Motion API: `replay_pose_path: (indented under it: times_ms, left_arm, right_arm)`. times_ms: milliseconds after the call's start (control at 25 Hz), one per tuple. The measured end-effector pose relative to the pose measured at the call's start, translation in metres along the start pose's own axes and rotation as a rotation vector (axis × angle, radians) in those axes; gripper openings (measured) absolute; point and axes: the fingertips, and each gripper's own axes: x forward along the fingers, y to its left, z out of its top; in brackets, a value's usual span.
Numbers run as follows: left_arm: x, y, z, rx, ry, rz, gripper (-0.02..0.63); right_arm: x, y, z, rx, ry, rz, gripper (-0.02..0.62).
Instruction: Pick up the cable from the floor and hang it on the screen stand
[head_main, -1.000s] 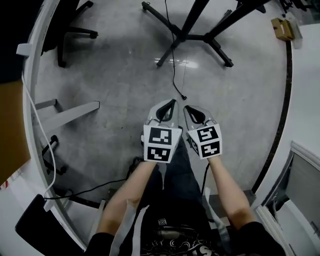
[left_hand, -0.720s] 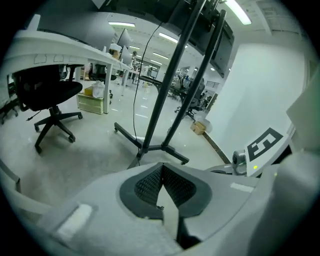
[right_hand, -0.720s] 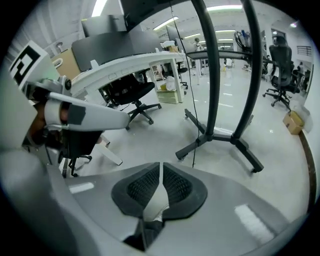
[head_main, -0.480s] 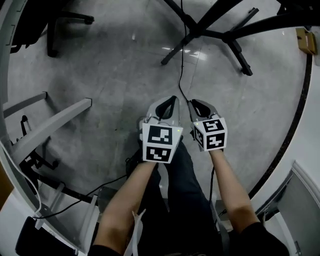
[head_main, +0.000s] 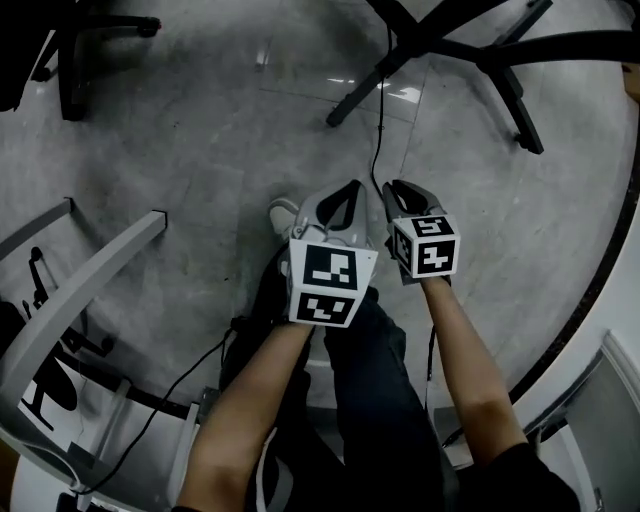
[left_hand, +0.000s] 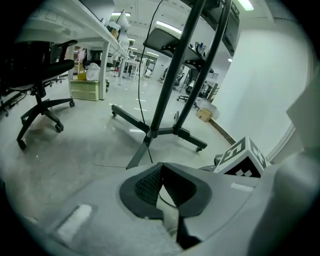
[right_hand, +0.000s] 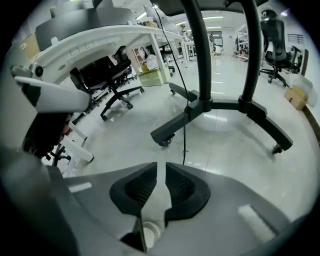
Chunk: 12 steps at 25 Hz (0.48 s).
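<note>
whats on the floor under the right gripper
Grey floor and the lower end of the black cable show just ahead of the right gripper, whose empty jaws have just been opening. The floor beneath it is hidden.

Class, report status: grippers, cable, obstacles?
Left gripper shut. Right gripper: jaws just opening, nothing between. Cable unheld, just ahead of right jaws. Nothing blocking.

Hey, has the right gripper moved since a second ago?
Yes: the right gripper has closed in on the loose end of the cable; its jaws have just been opening, nothing between them.

Grey floor (head_main: 200, 150) under black stand legs (head_main: 368, 90), cable (head_main: 378, 140) perhaps touching.
</note>
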Motion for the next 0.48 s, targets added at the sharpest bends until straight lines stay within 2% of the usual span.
replay_pose_path:
  times_ms: [160,360,480]
  left_arm:
    - [0.030,0.007,-0.014,0.015,0.011,-0.016,0.003]
    - [0.069,0.024,-0.028,0.088,0.043,-0.026,0.003]
    - [0.085,0.037,-0.030,0.098,0.066,-0.034,0.003]
  right_arm:
    - [0.039,-0.013,-0.016,0.027,0.013,-0.016,0.058]
    - [0.090,-0.030,-0.032,0.061,0.044,-0.028,0.062]
    - [0.115,-0.038,-0.043,0.086,0.067,-0.044,0.064]
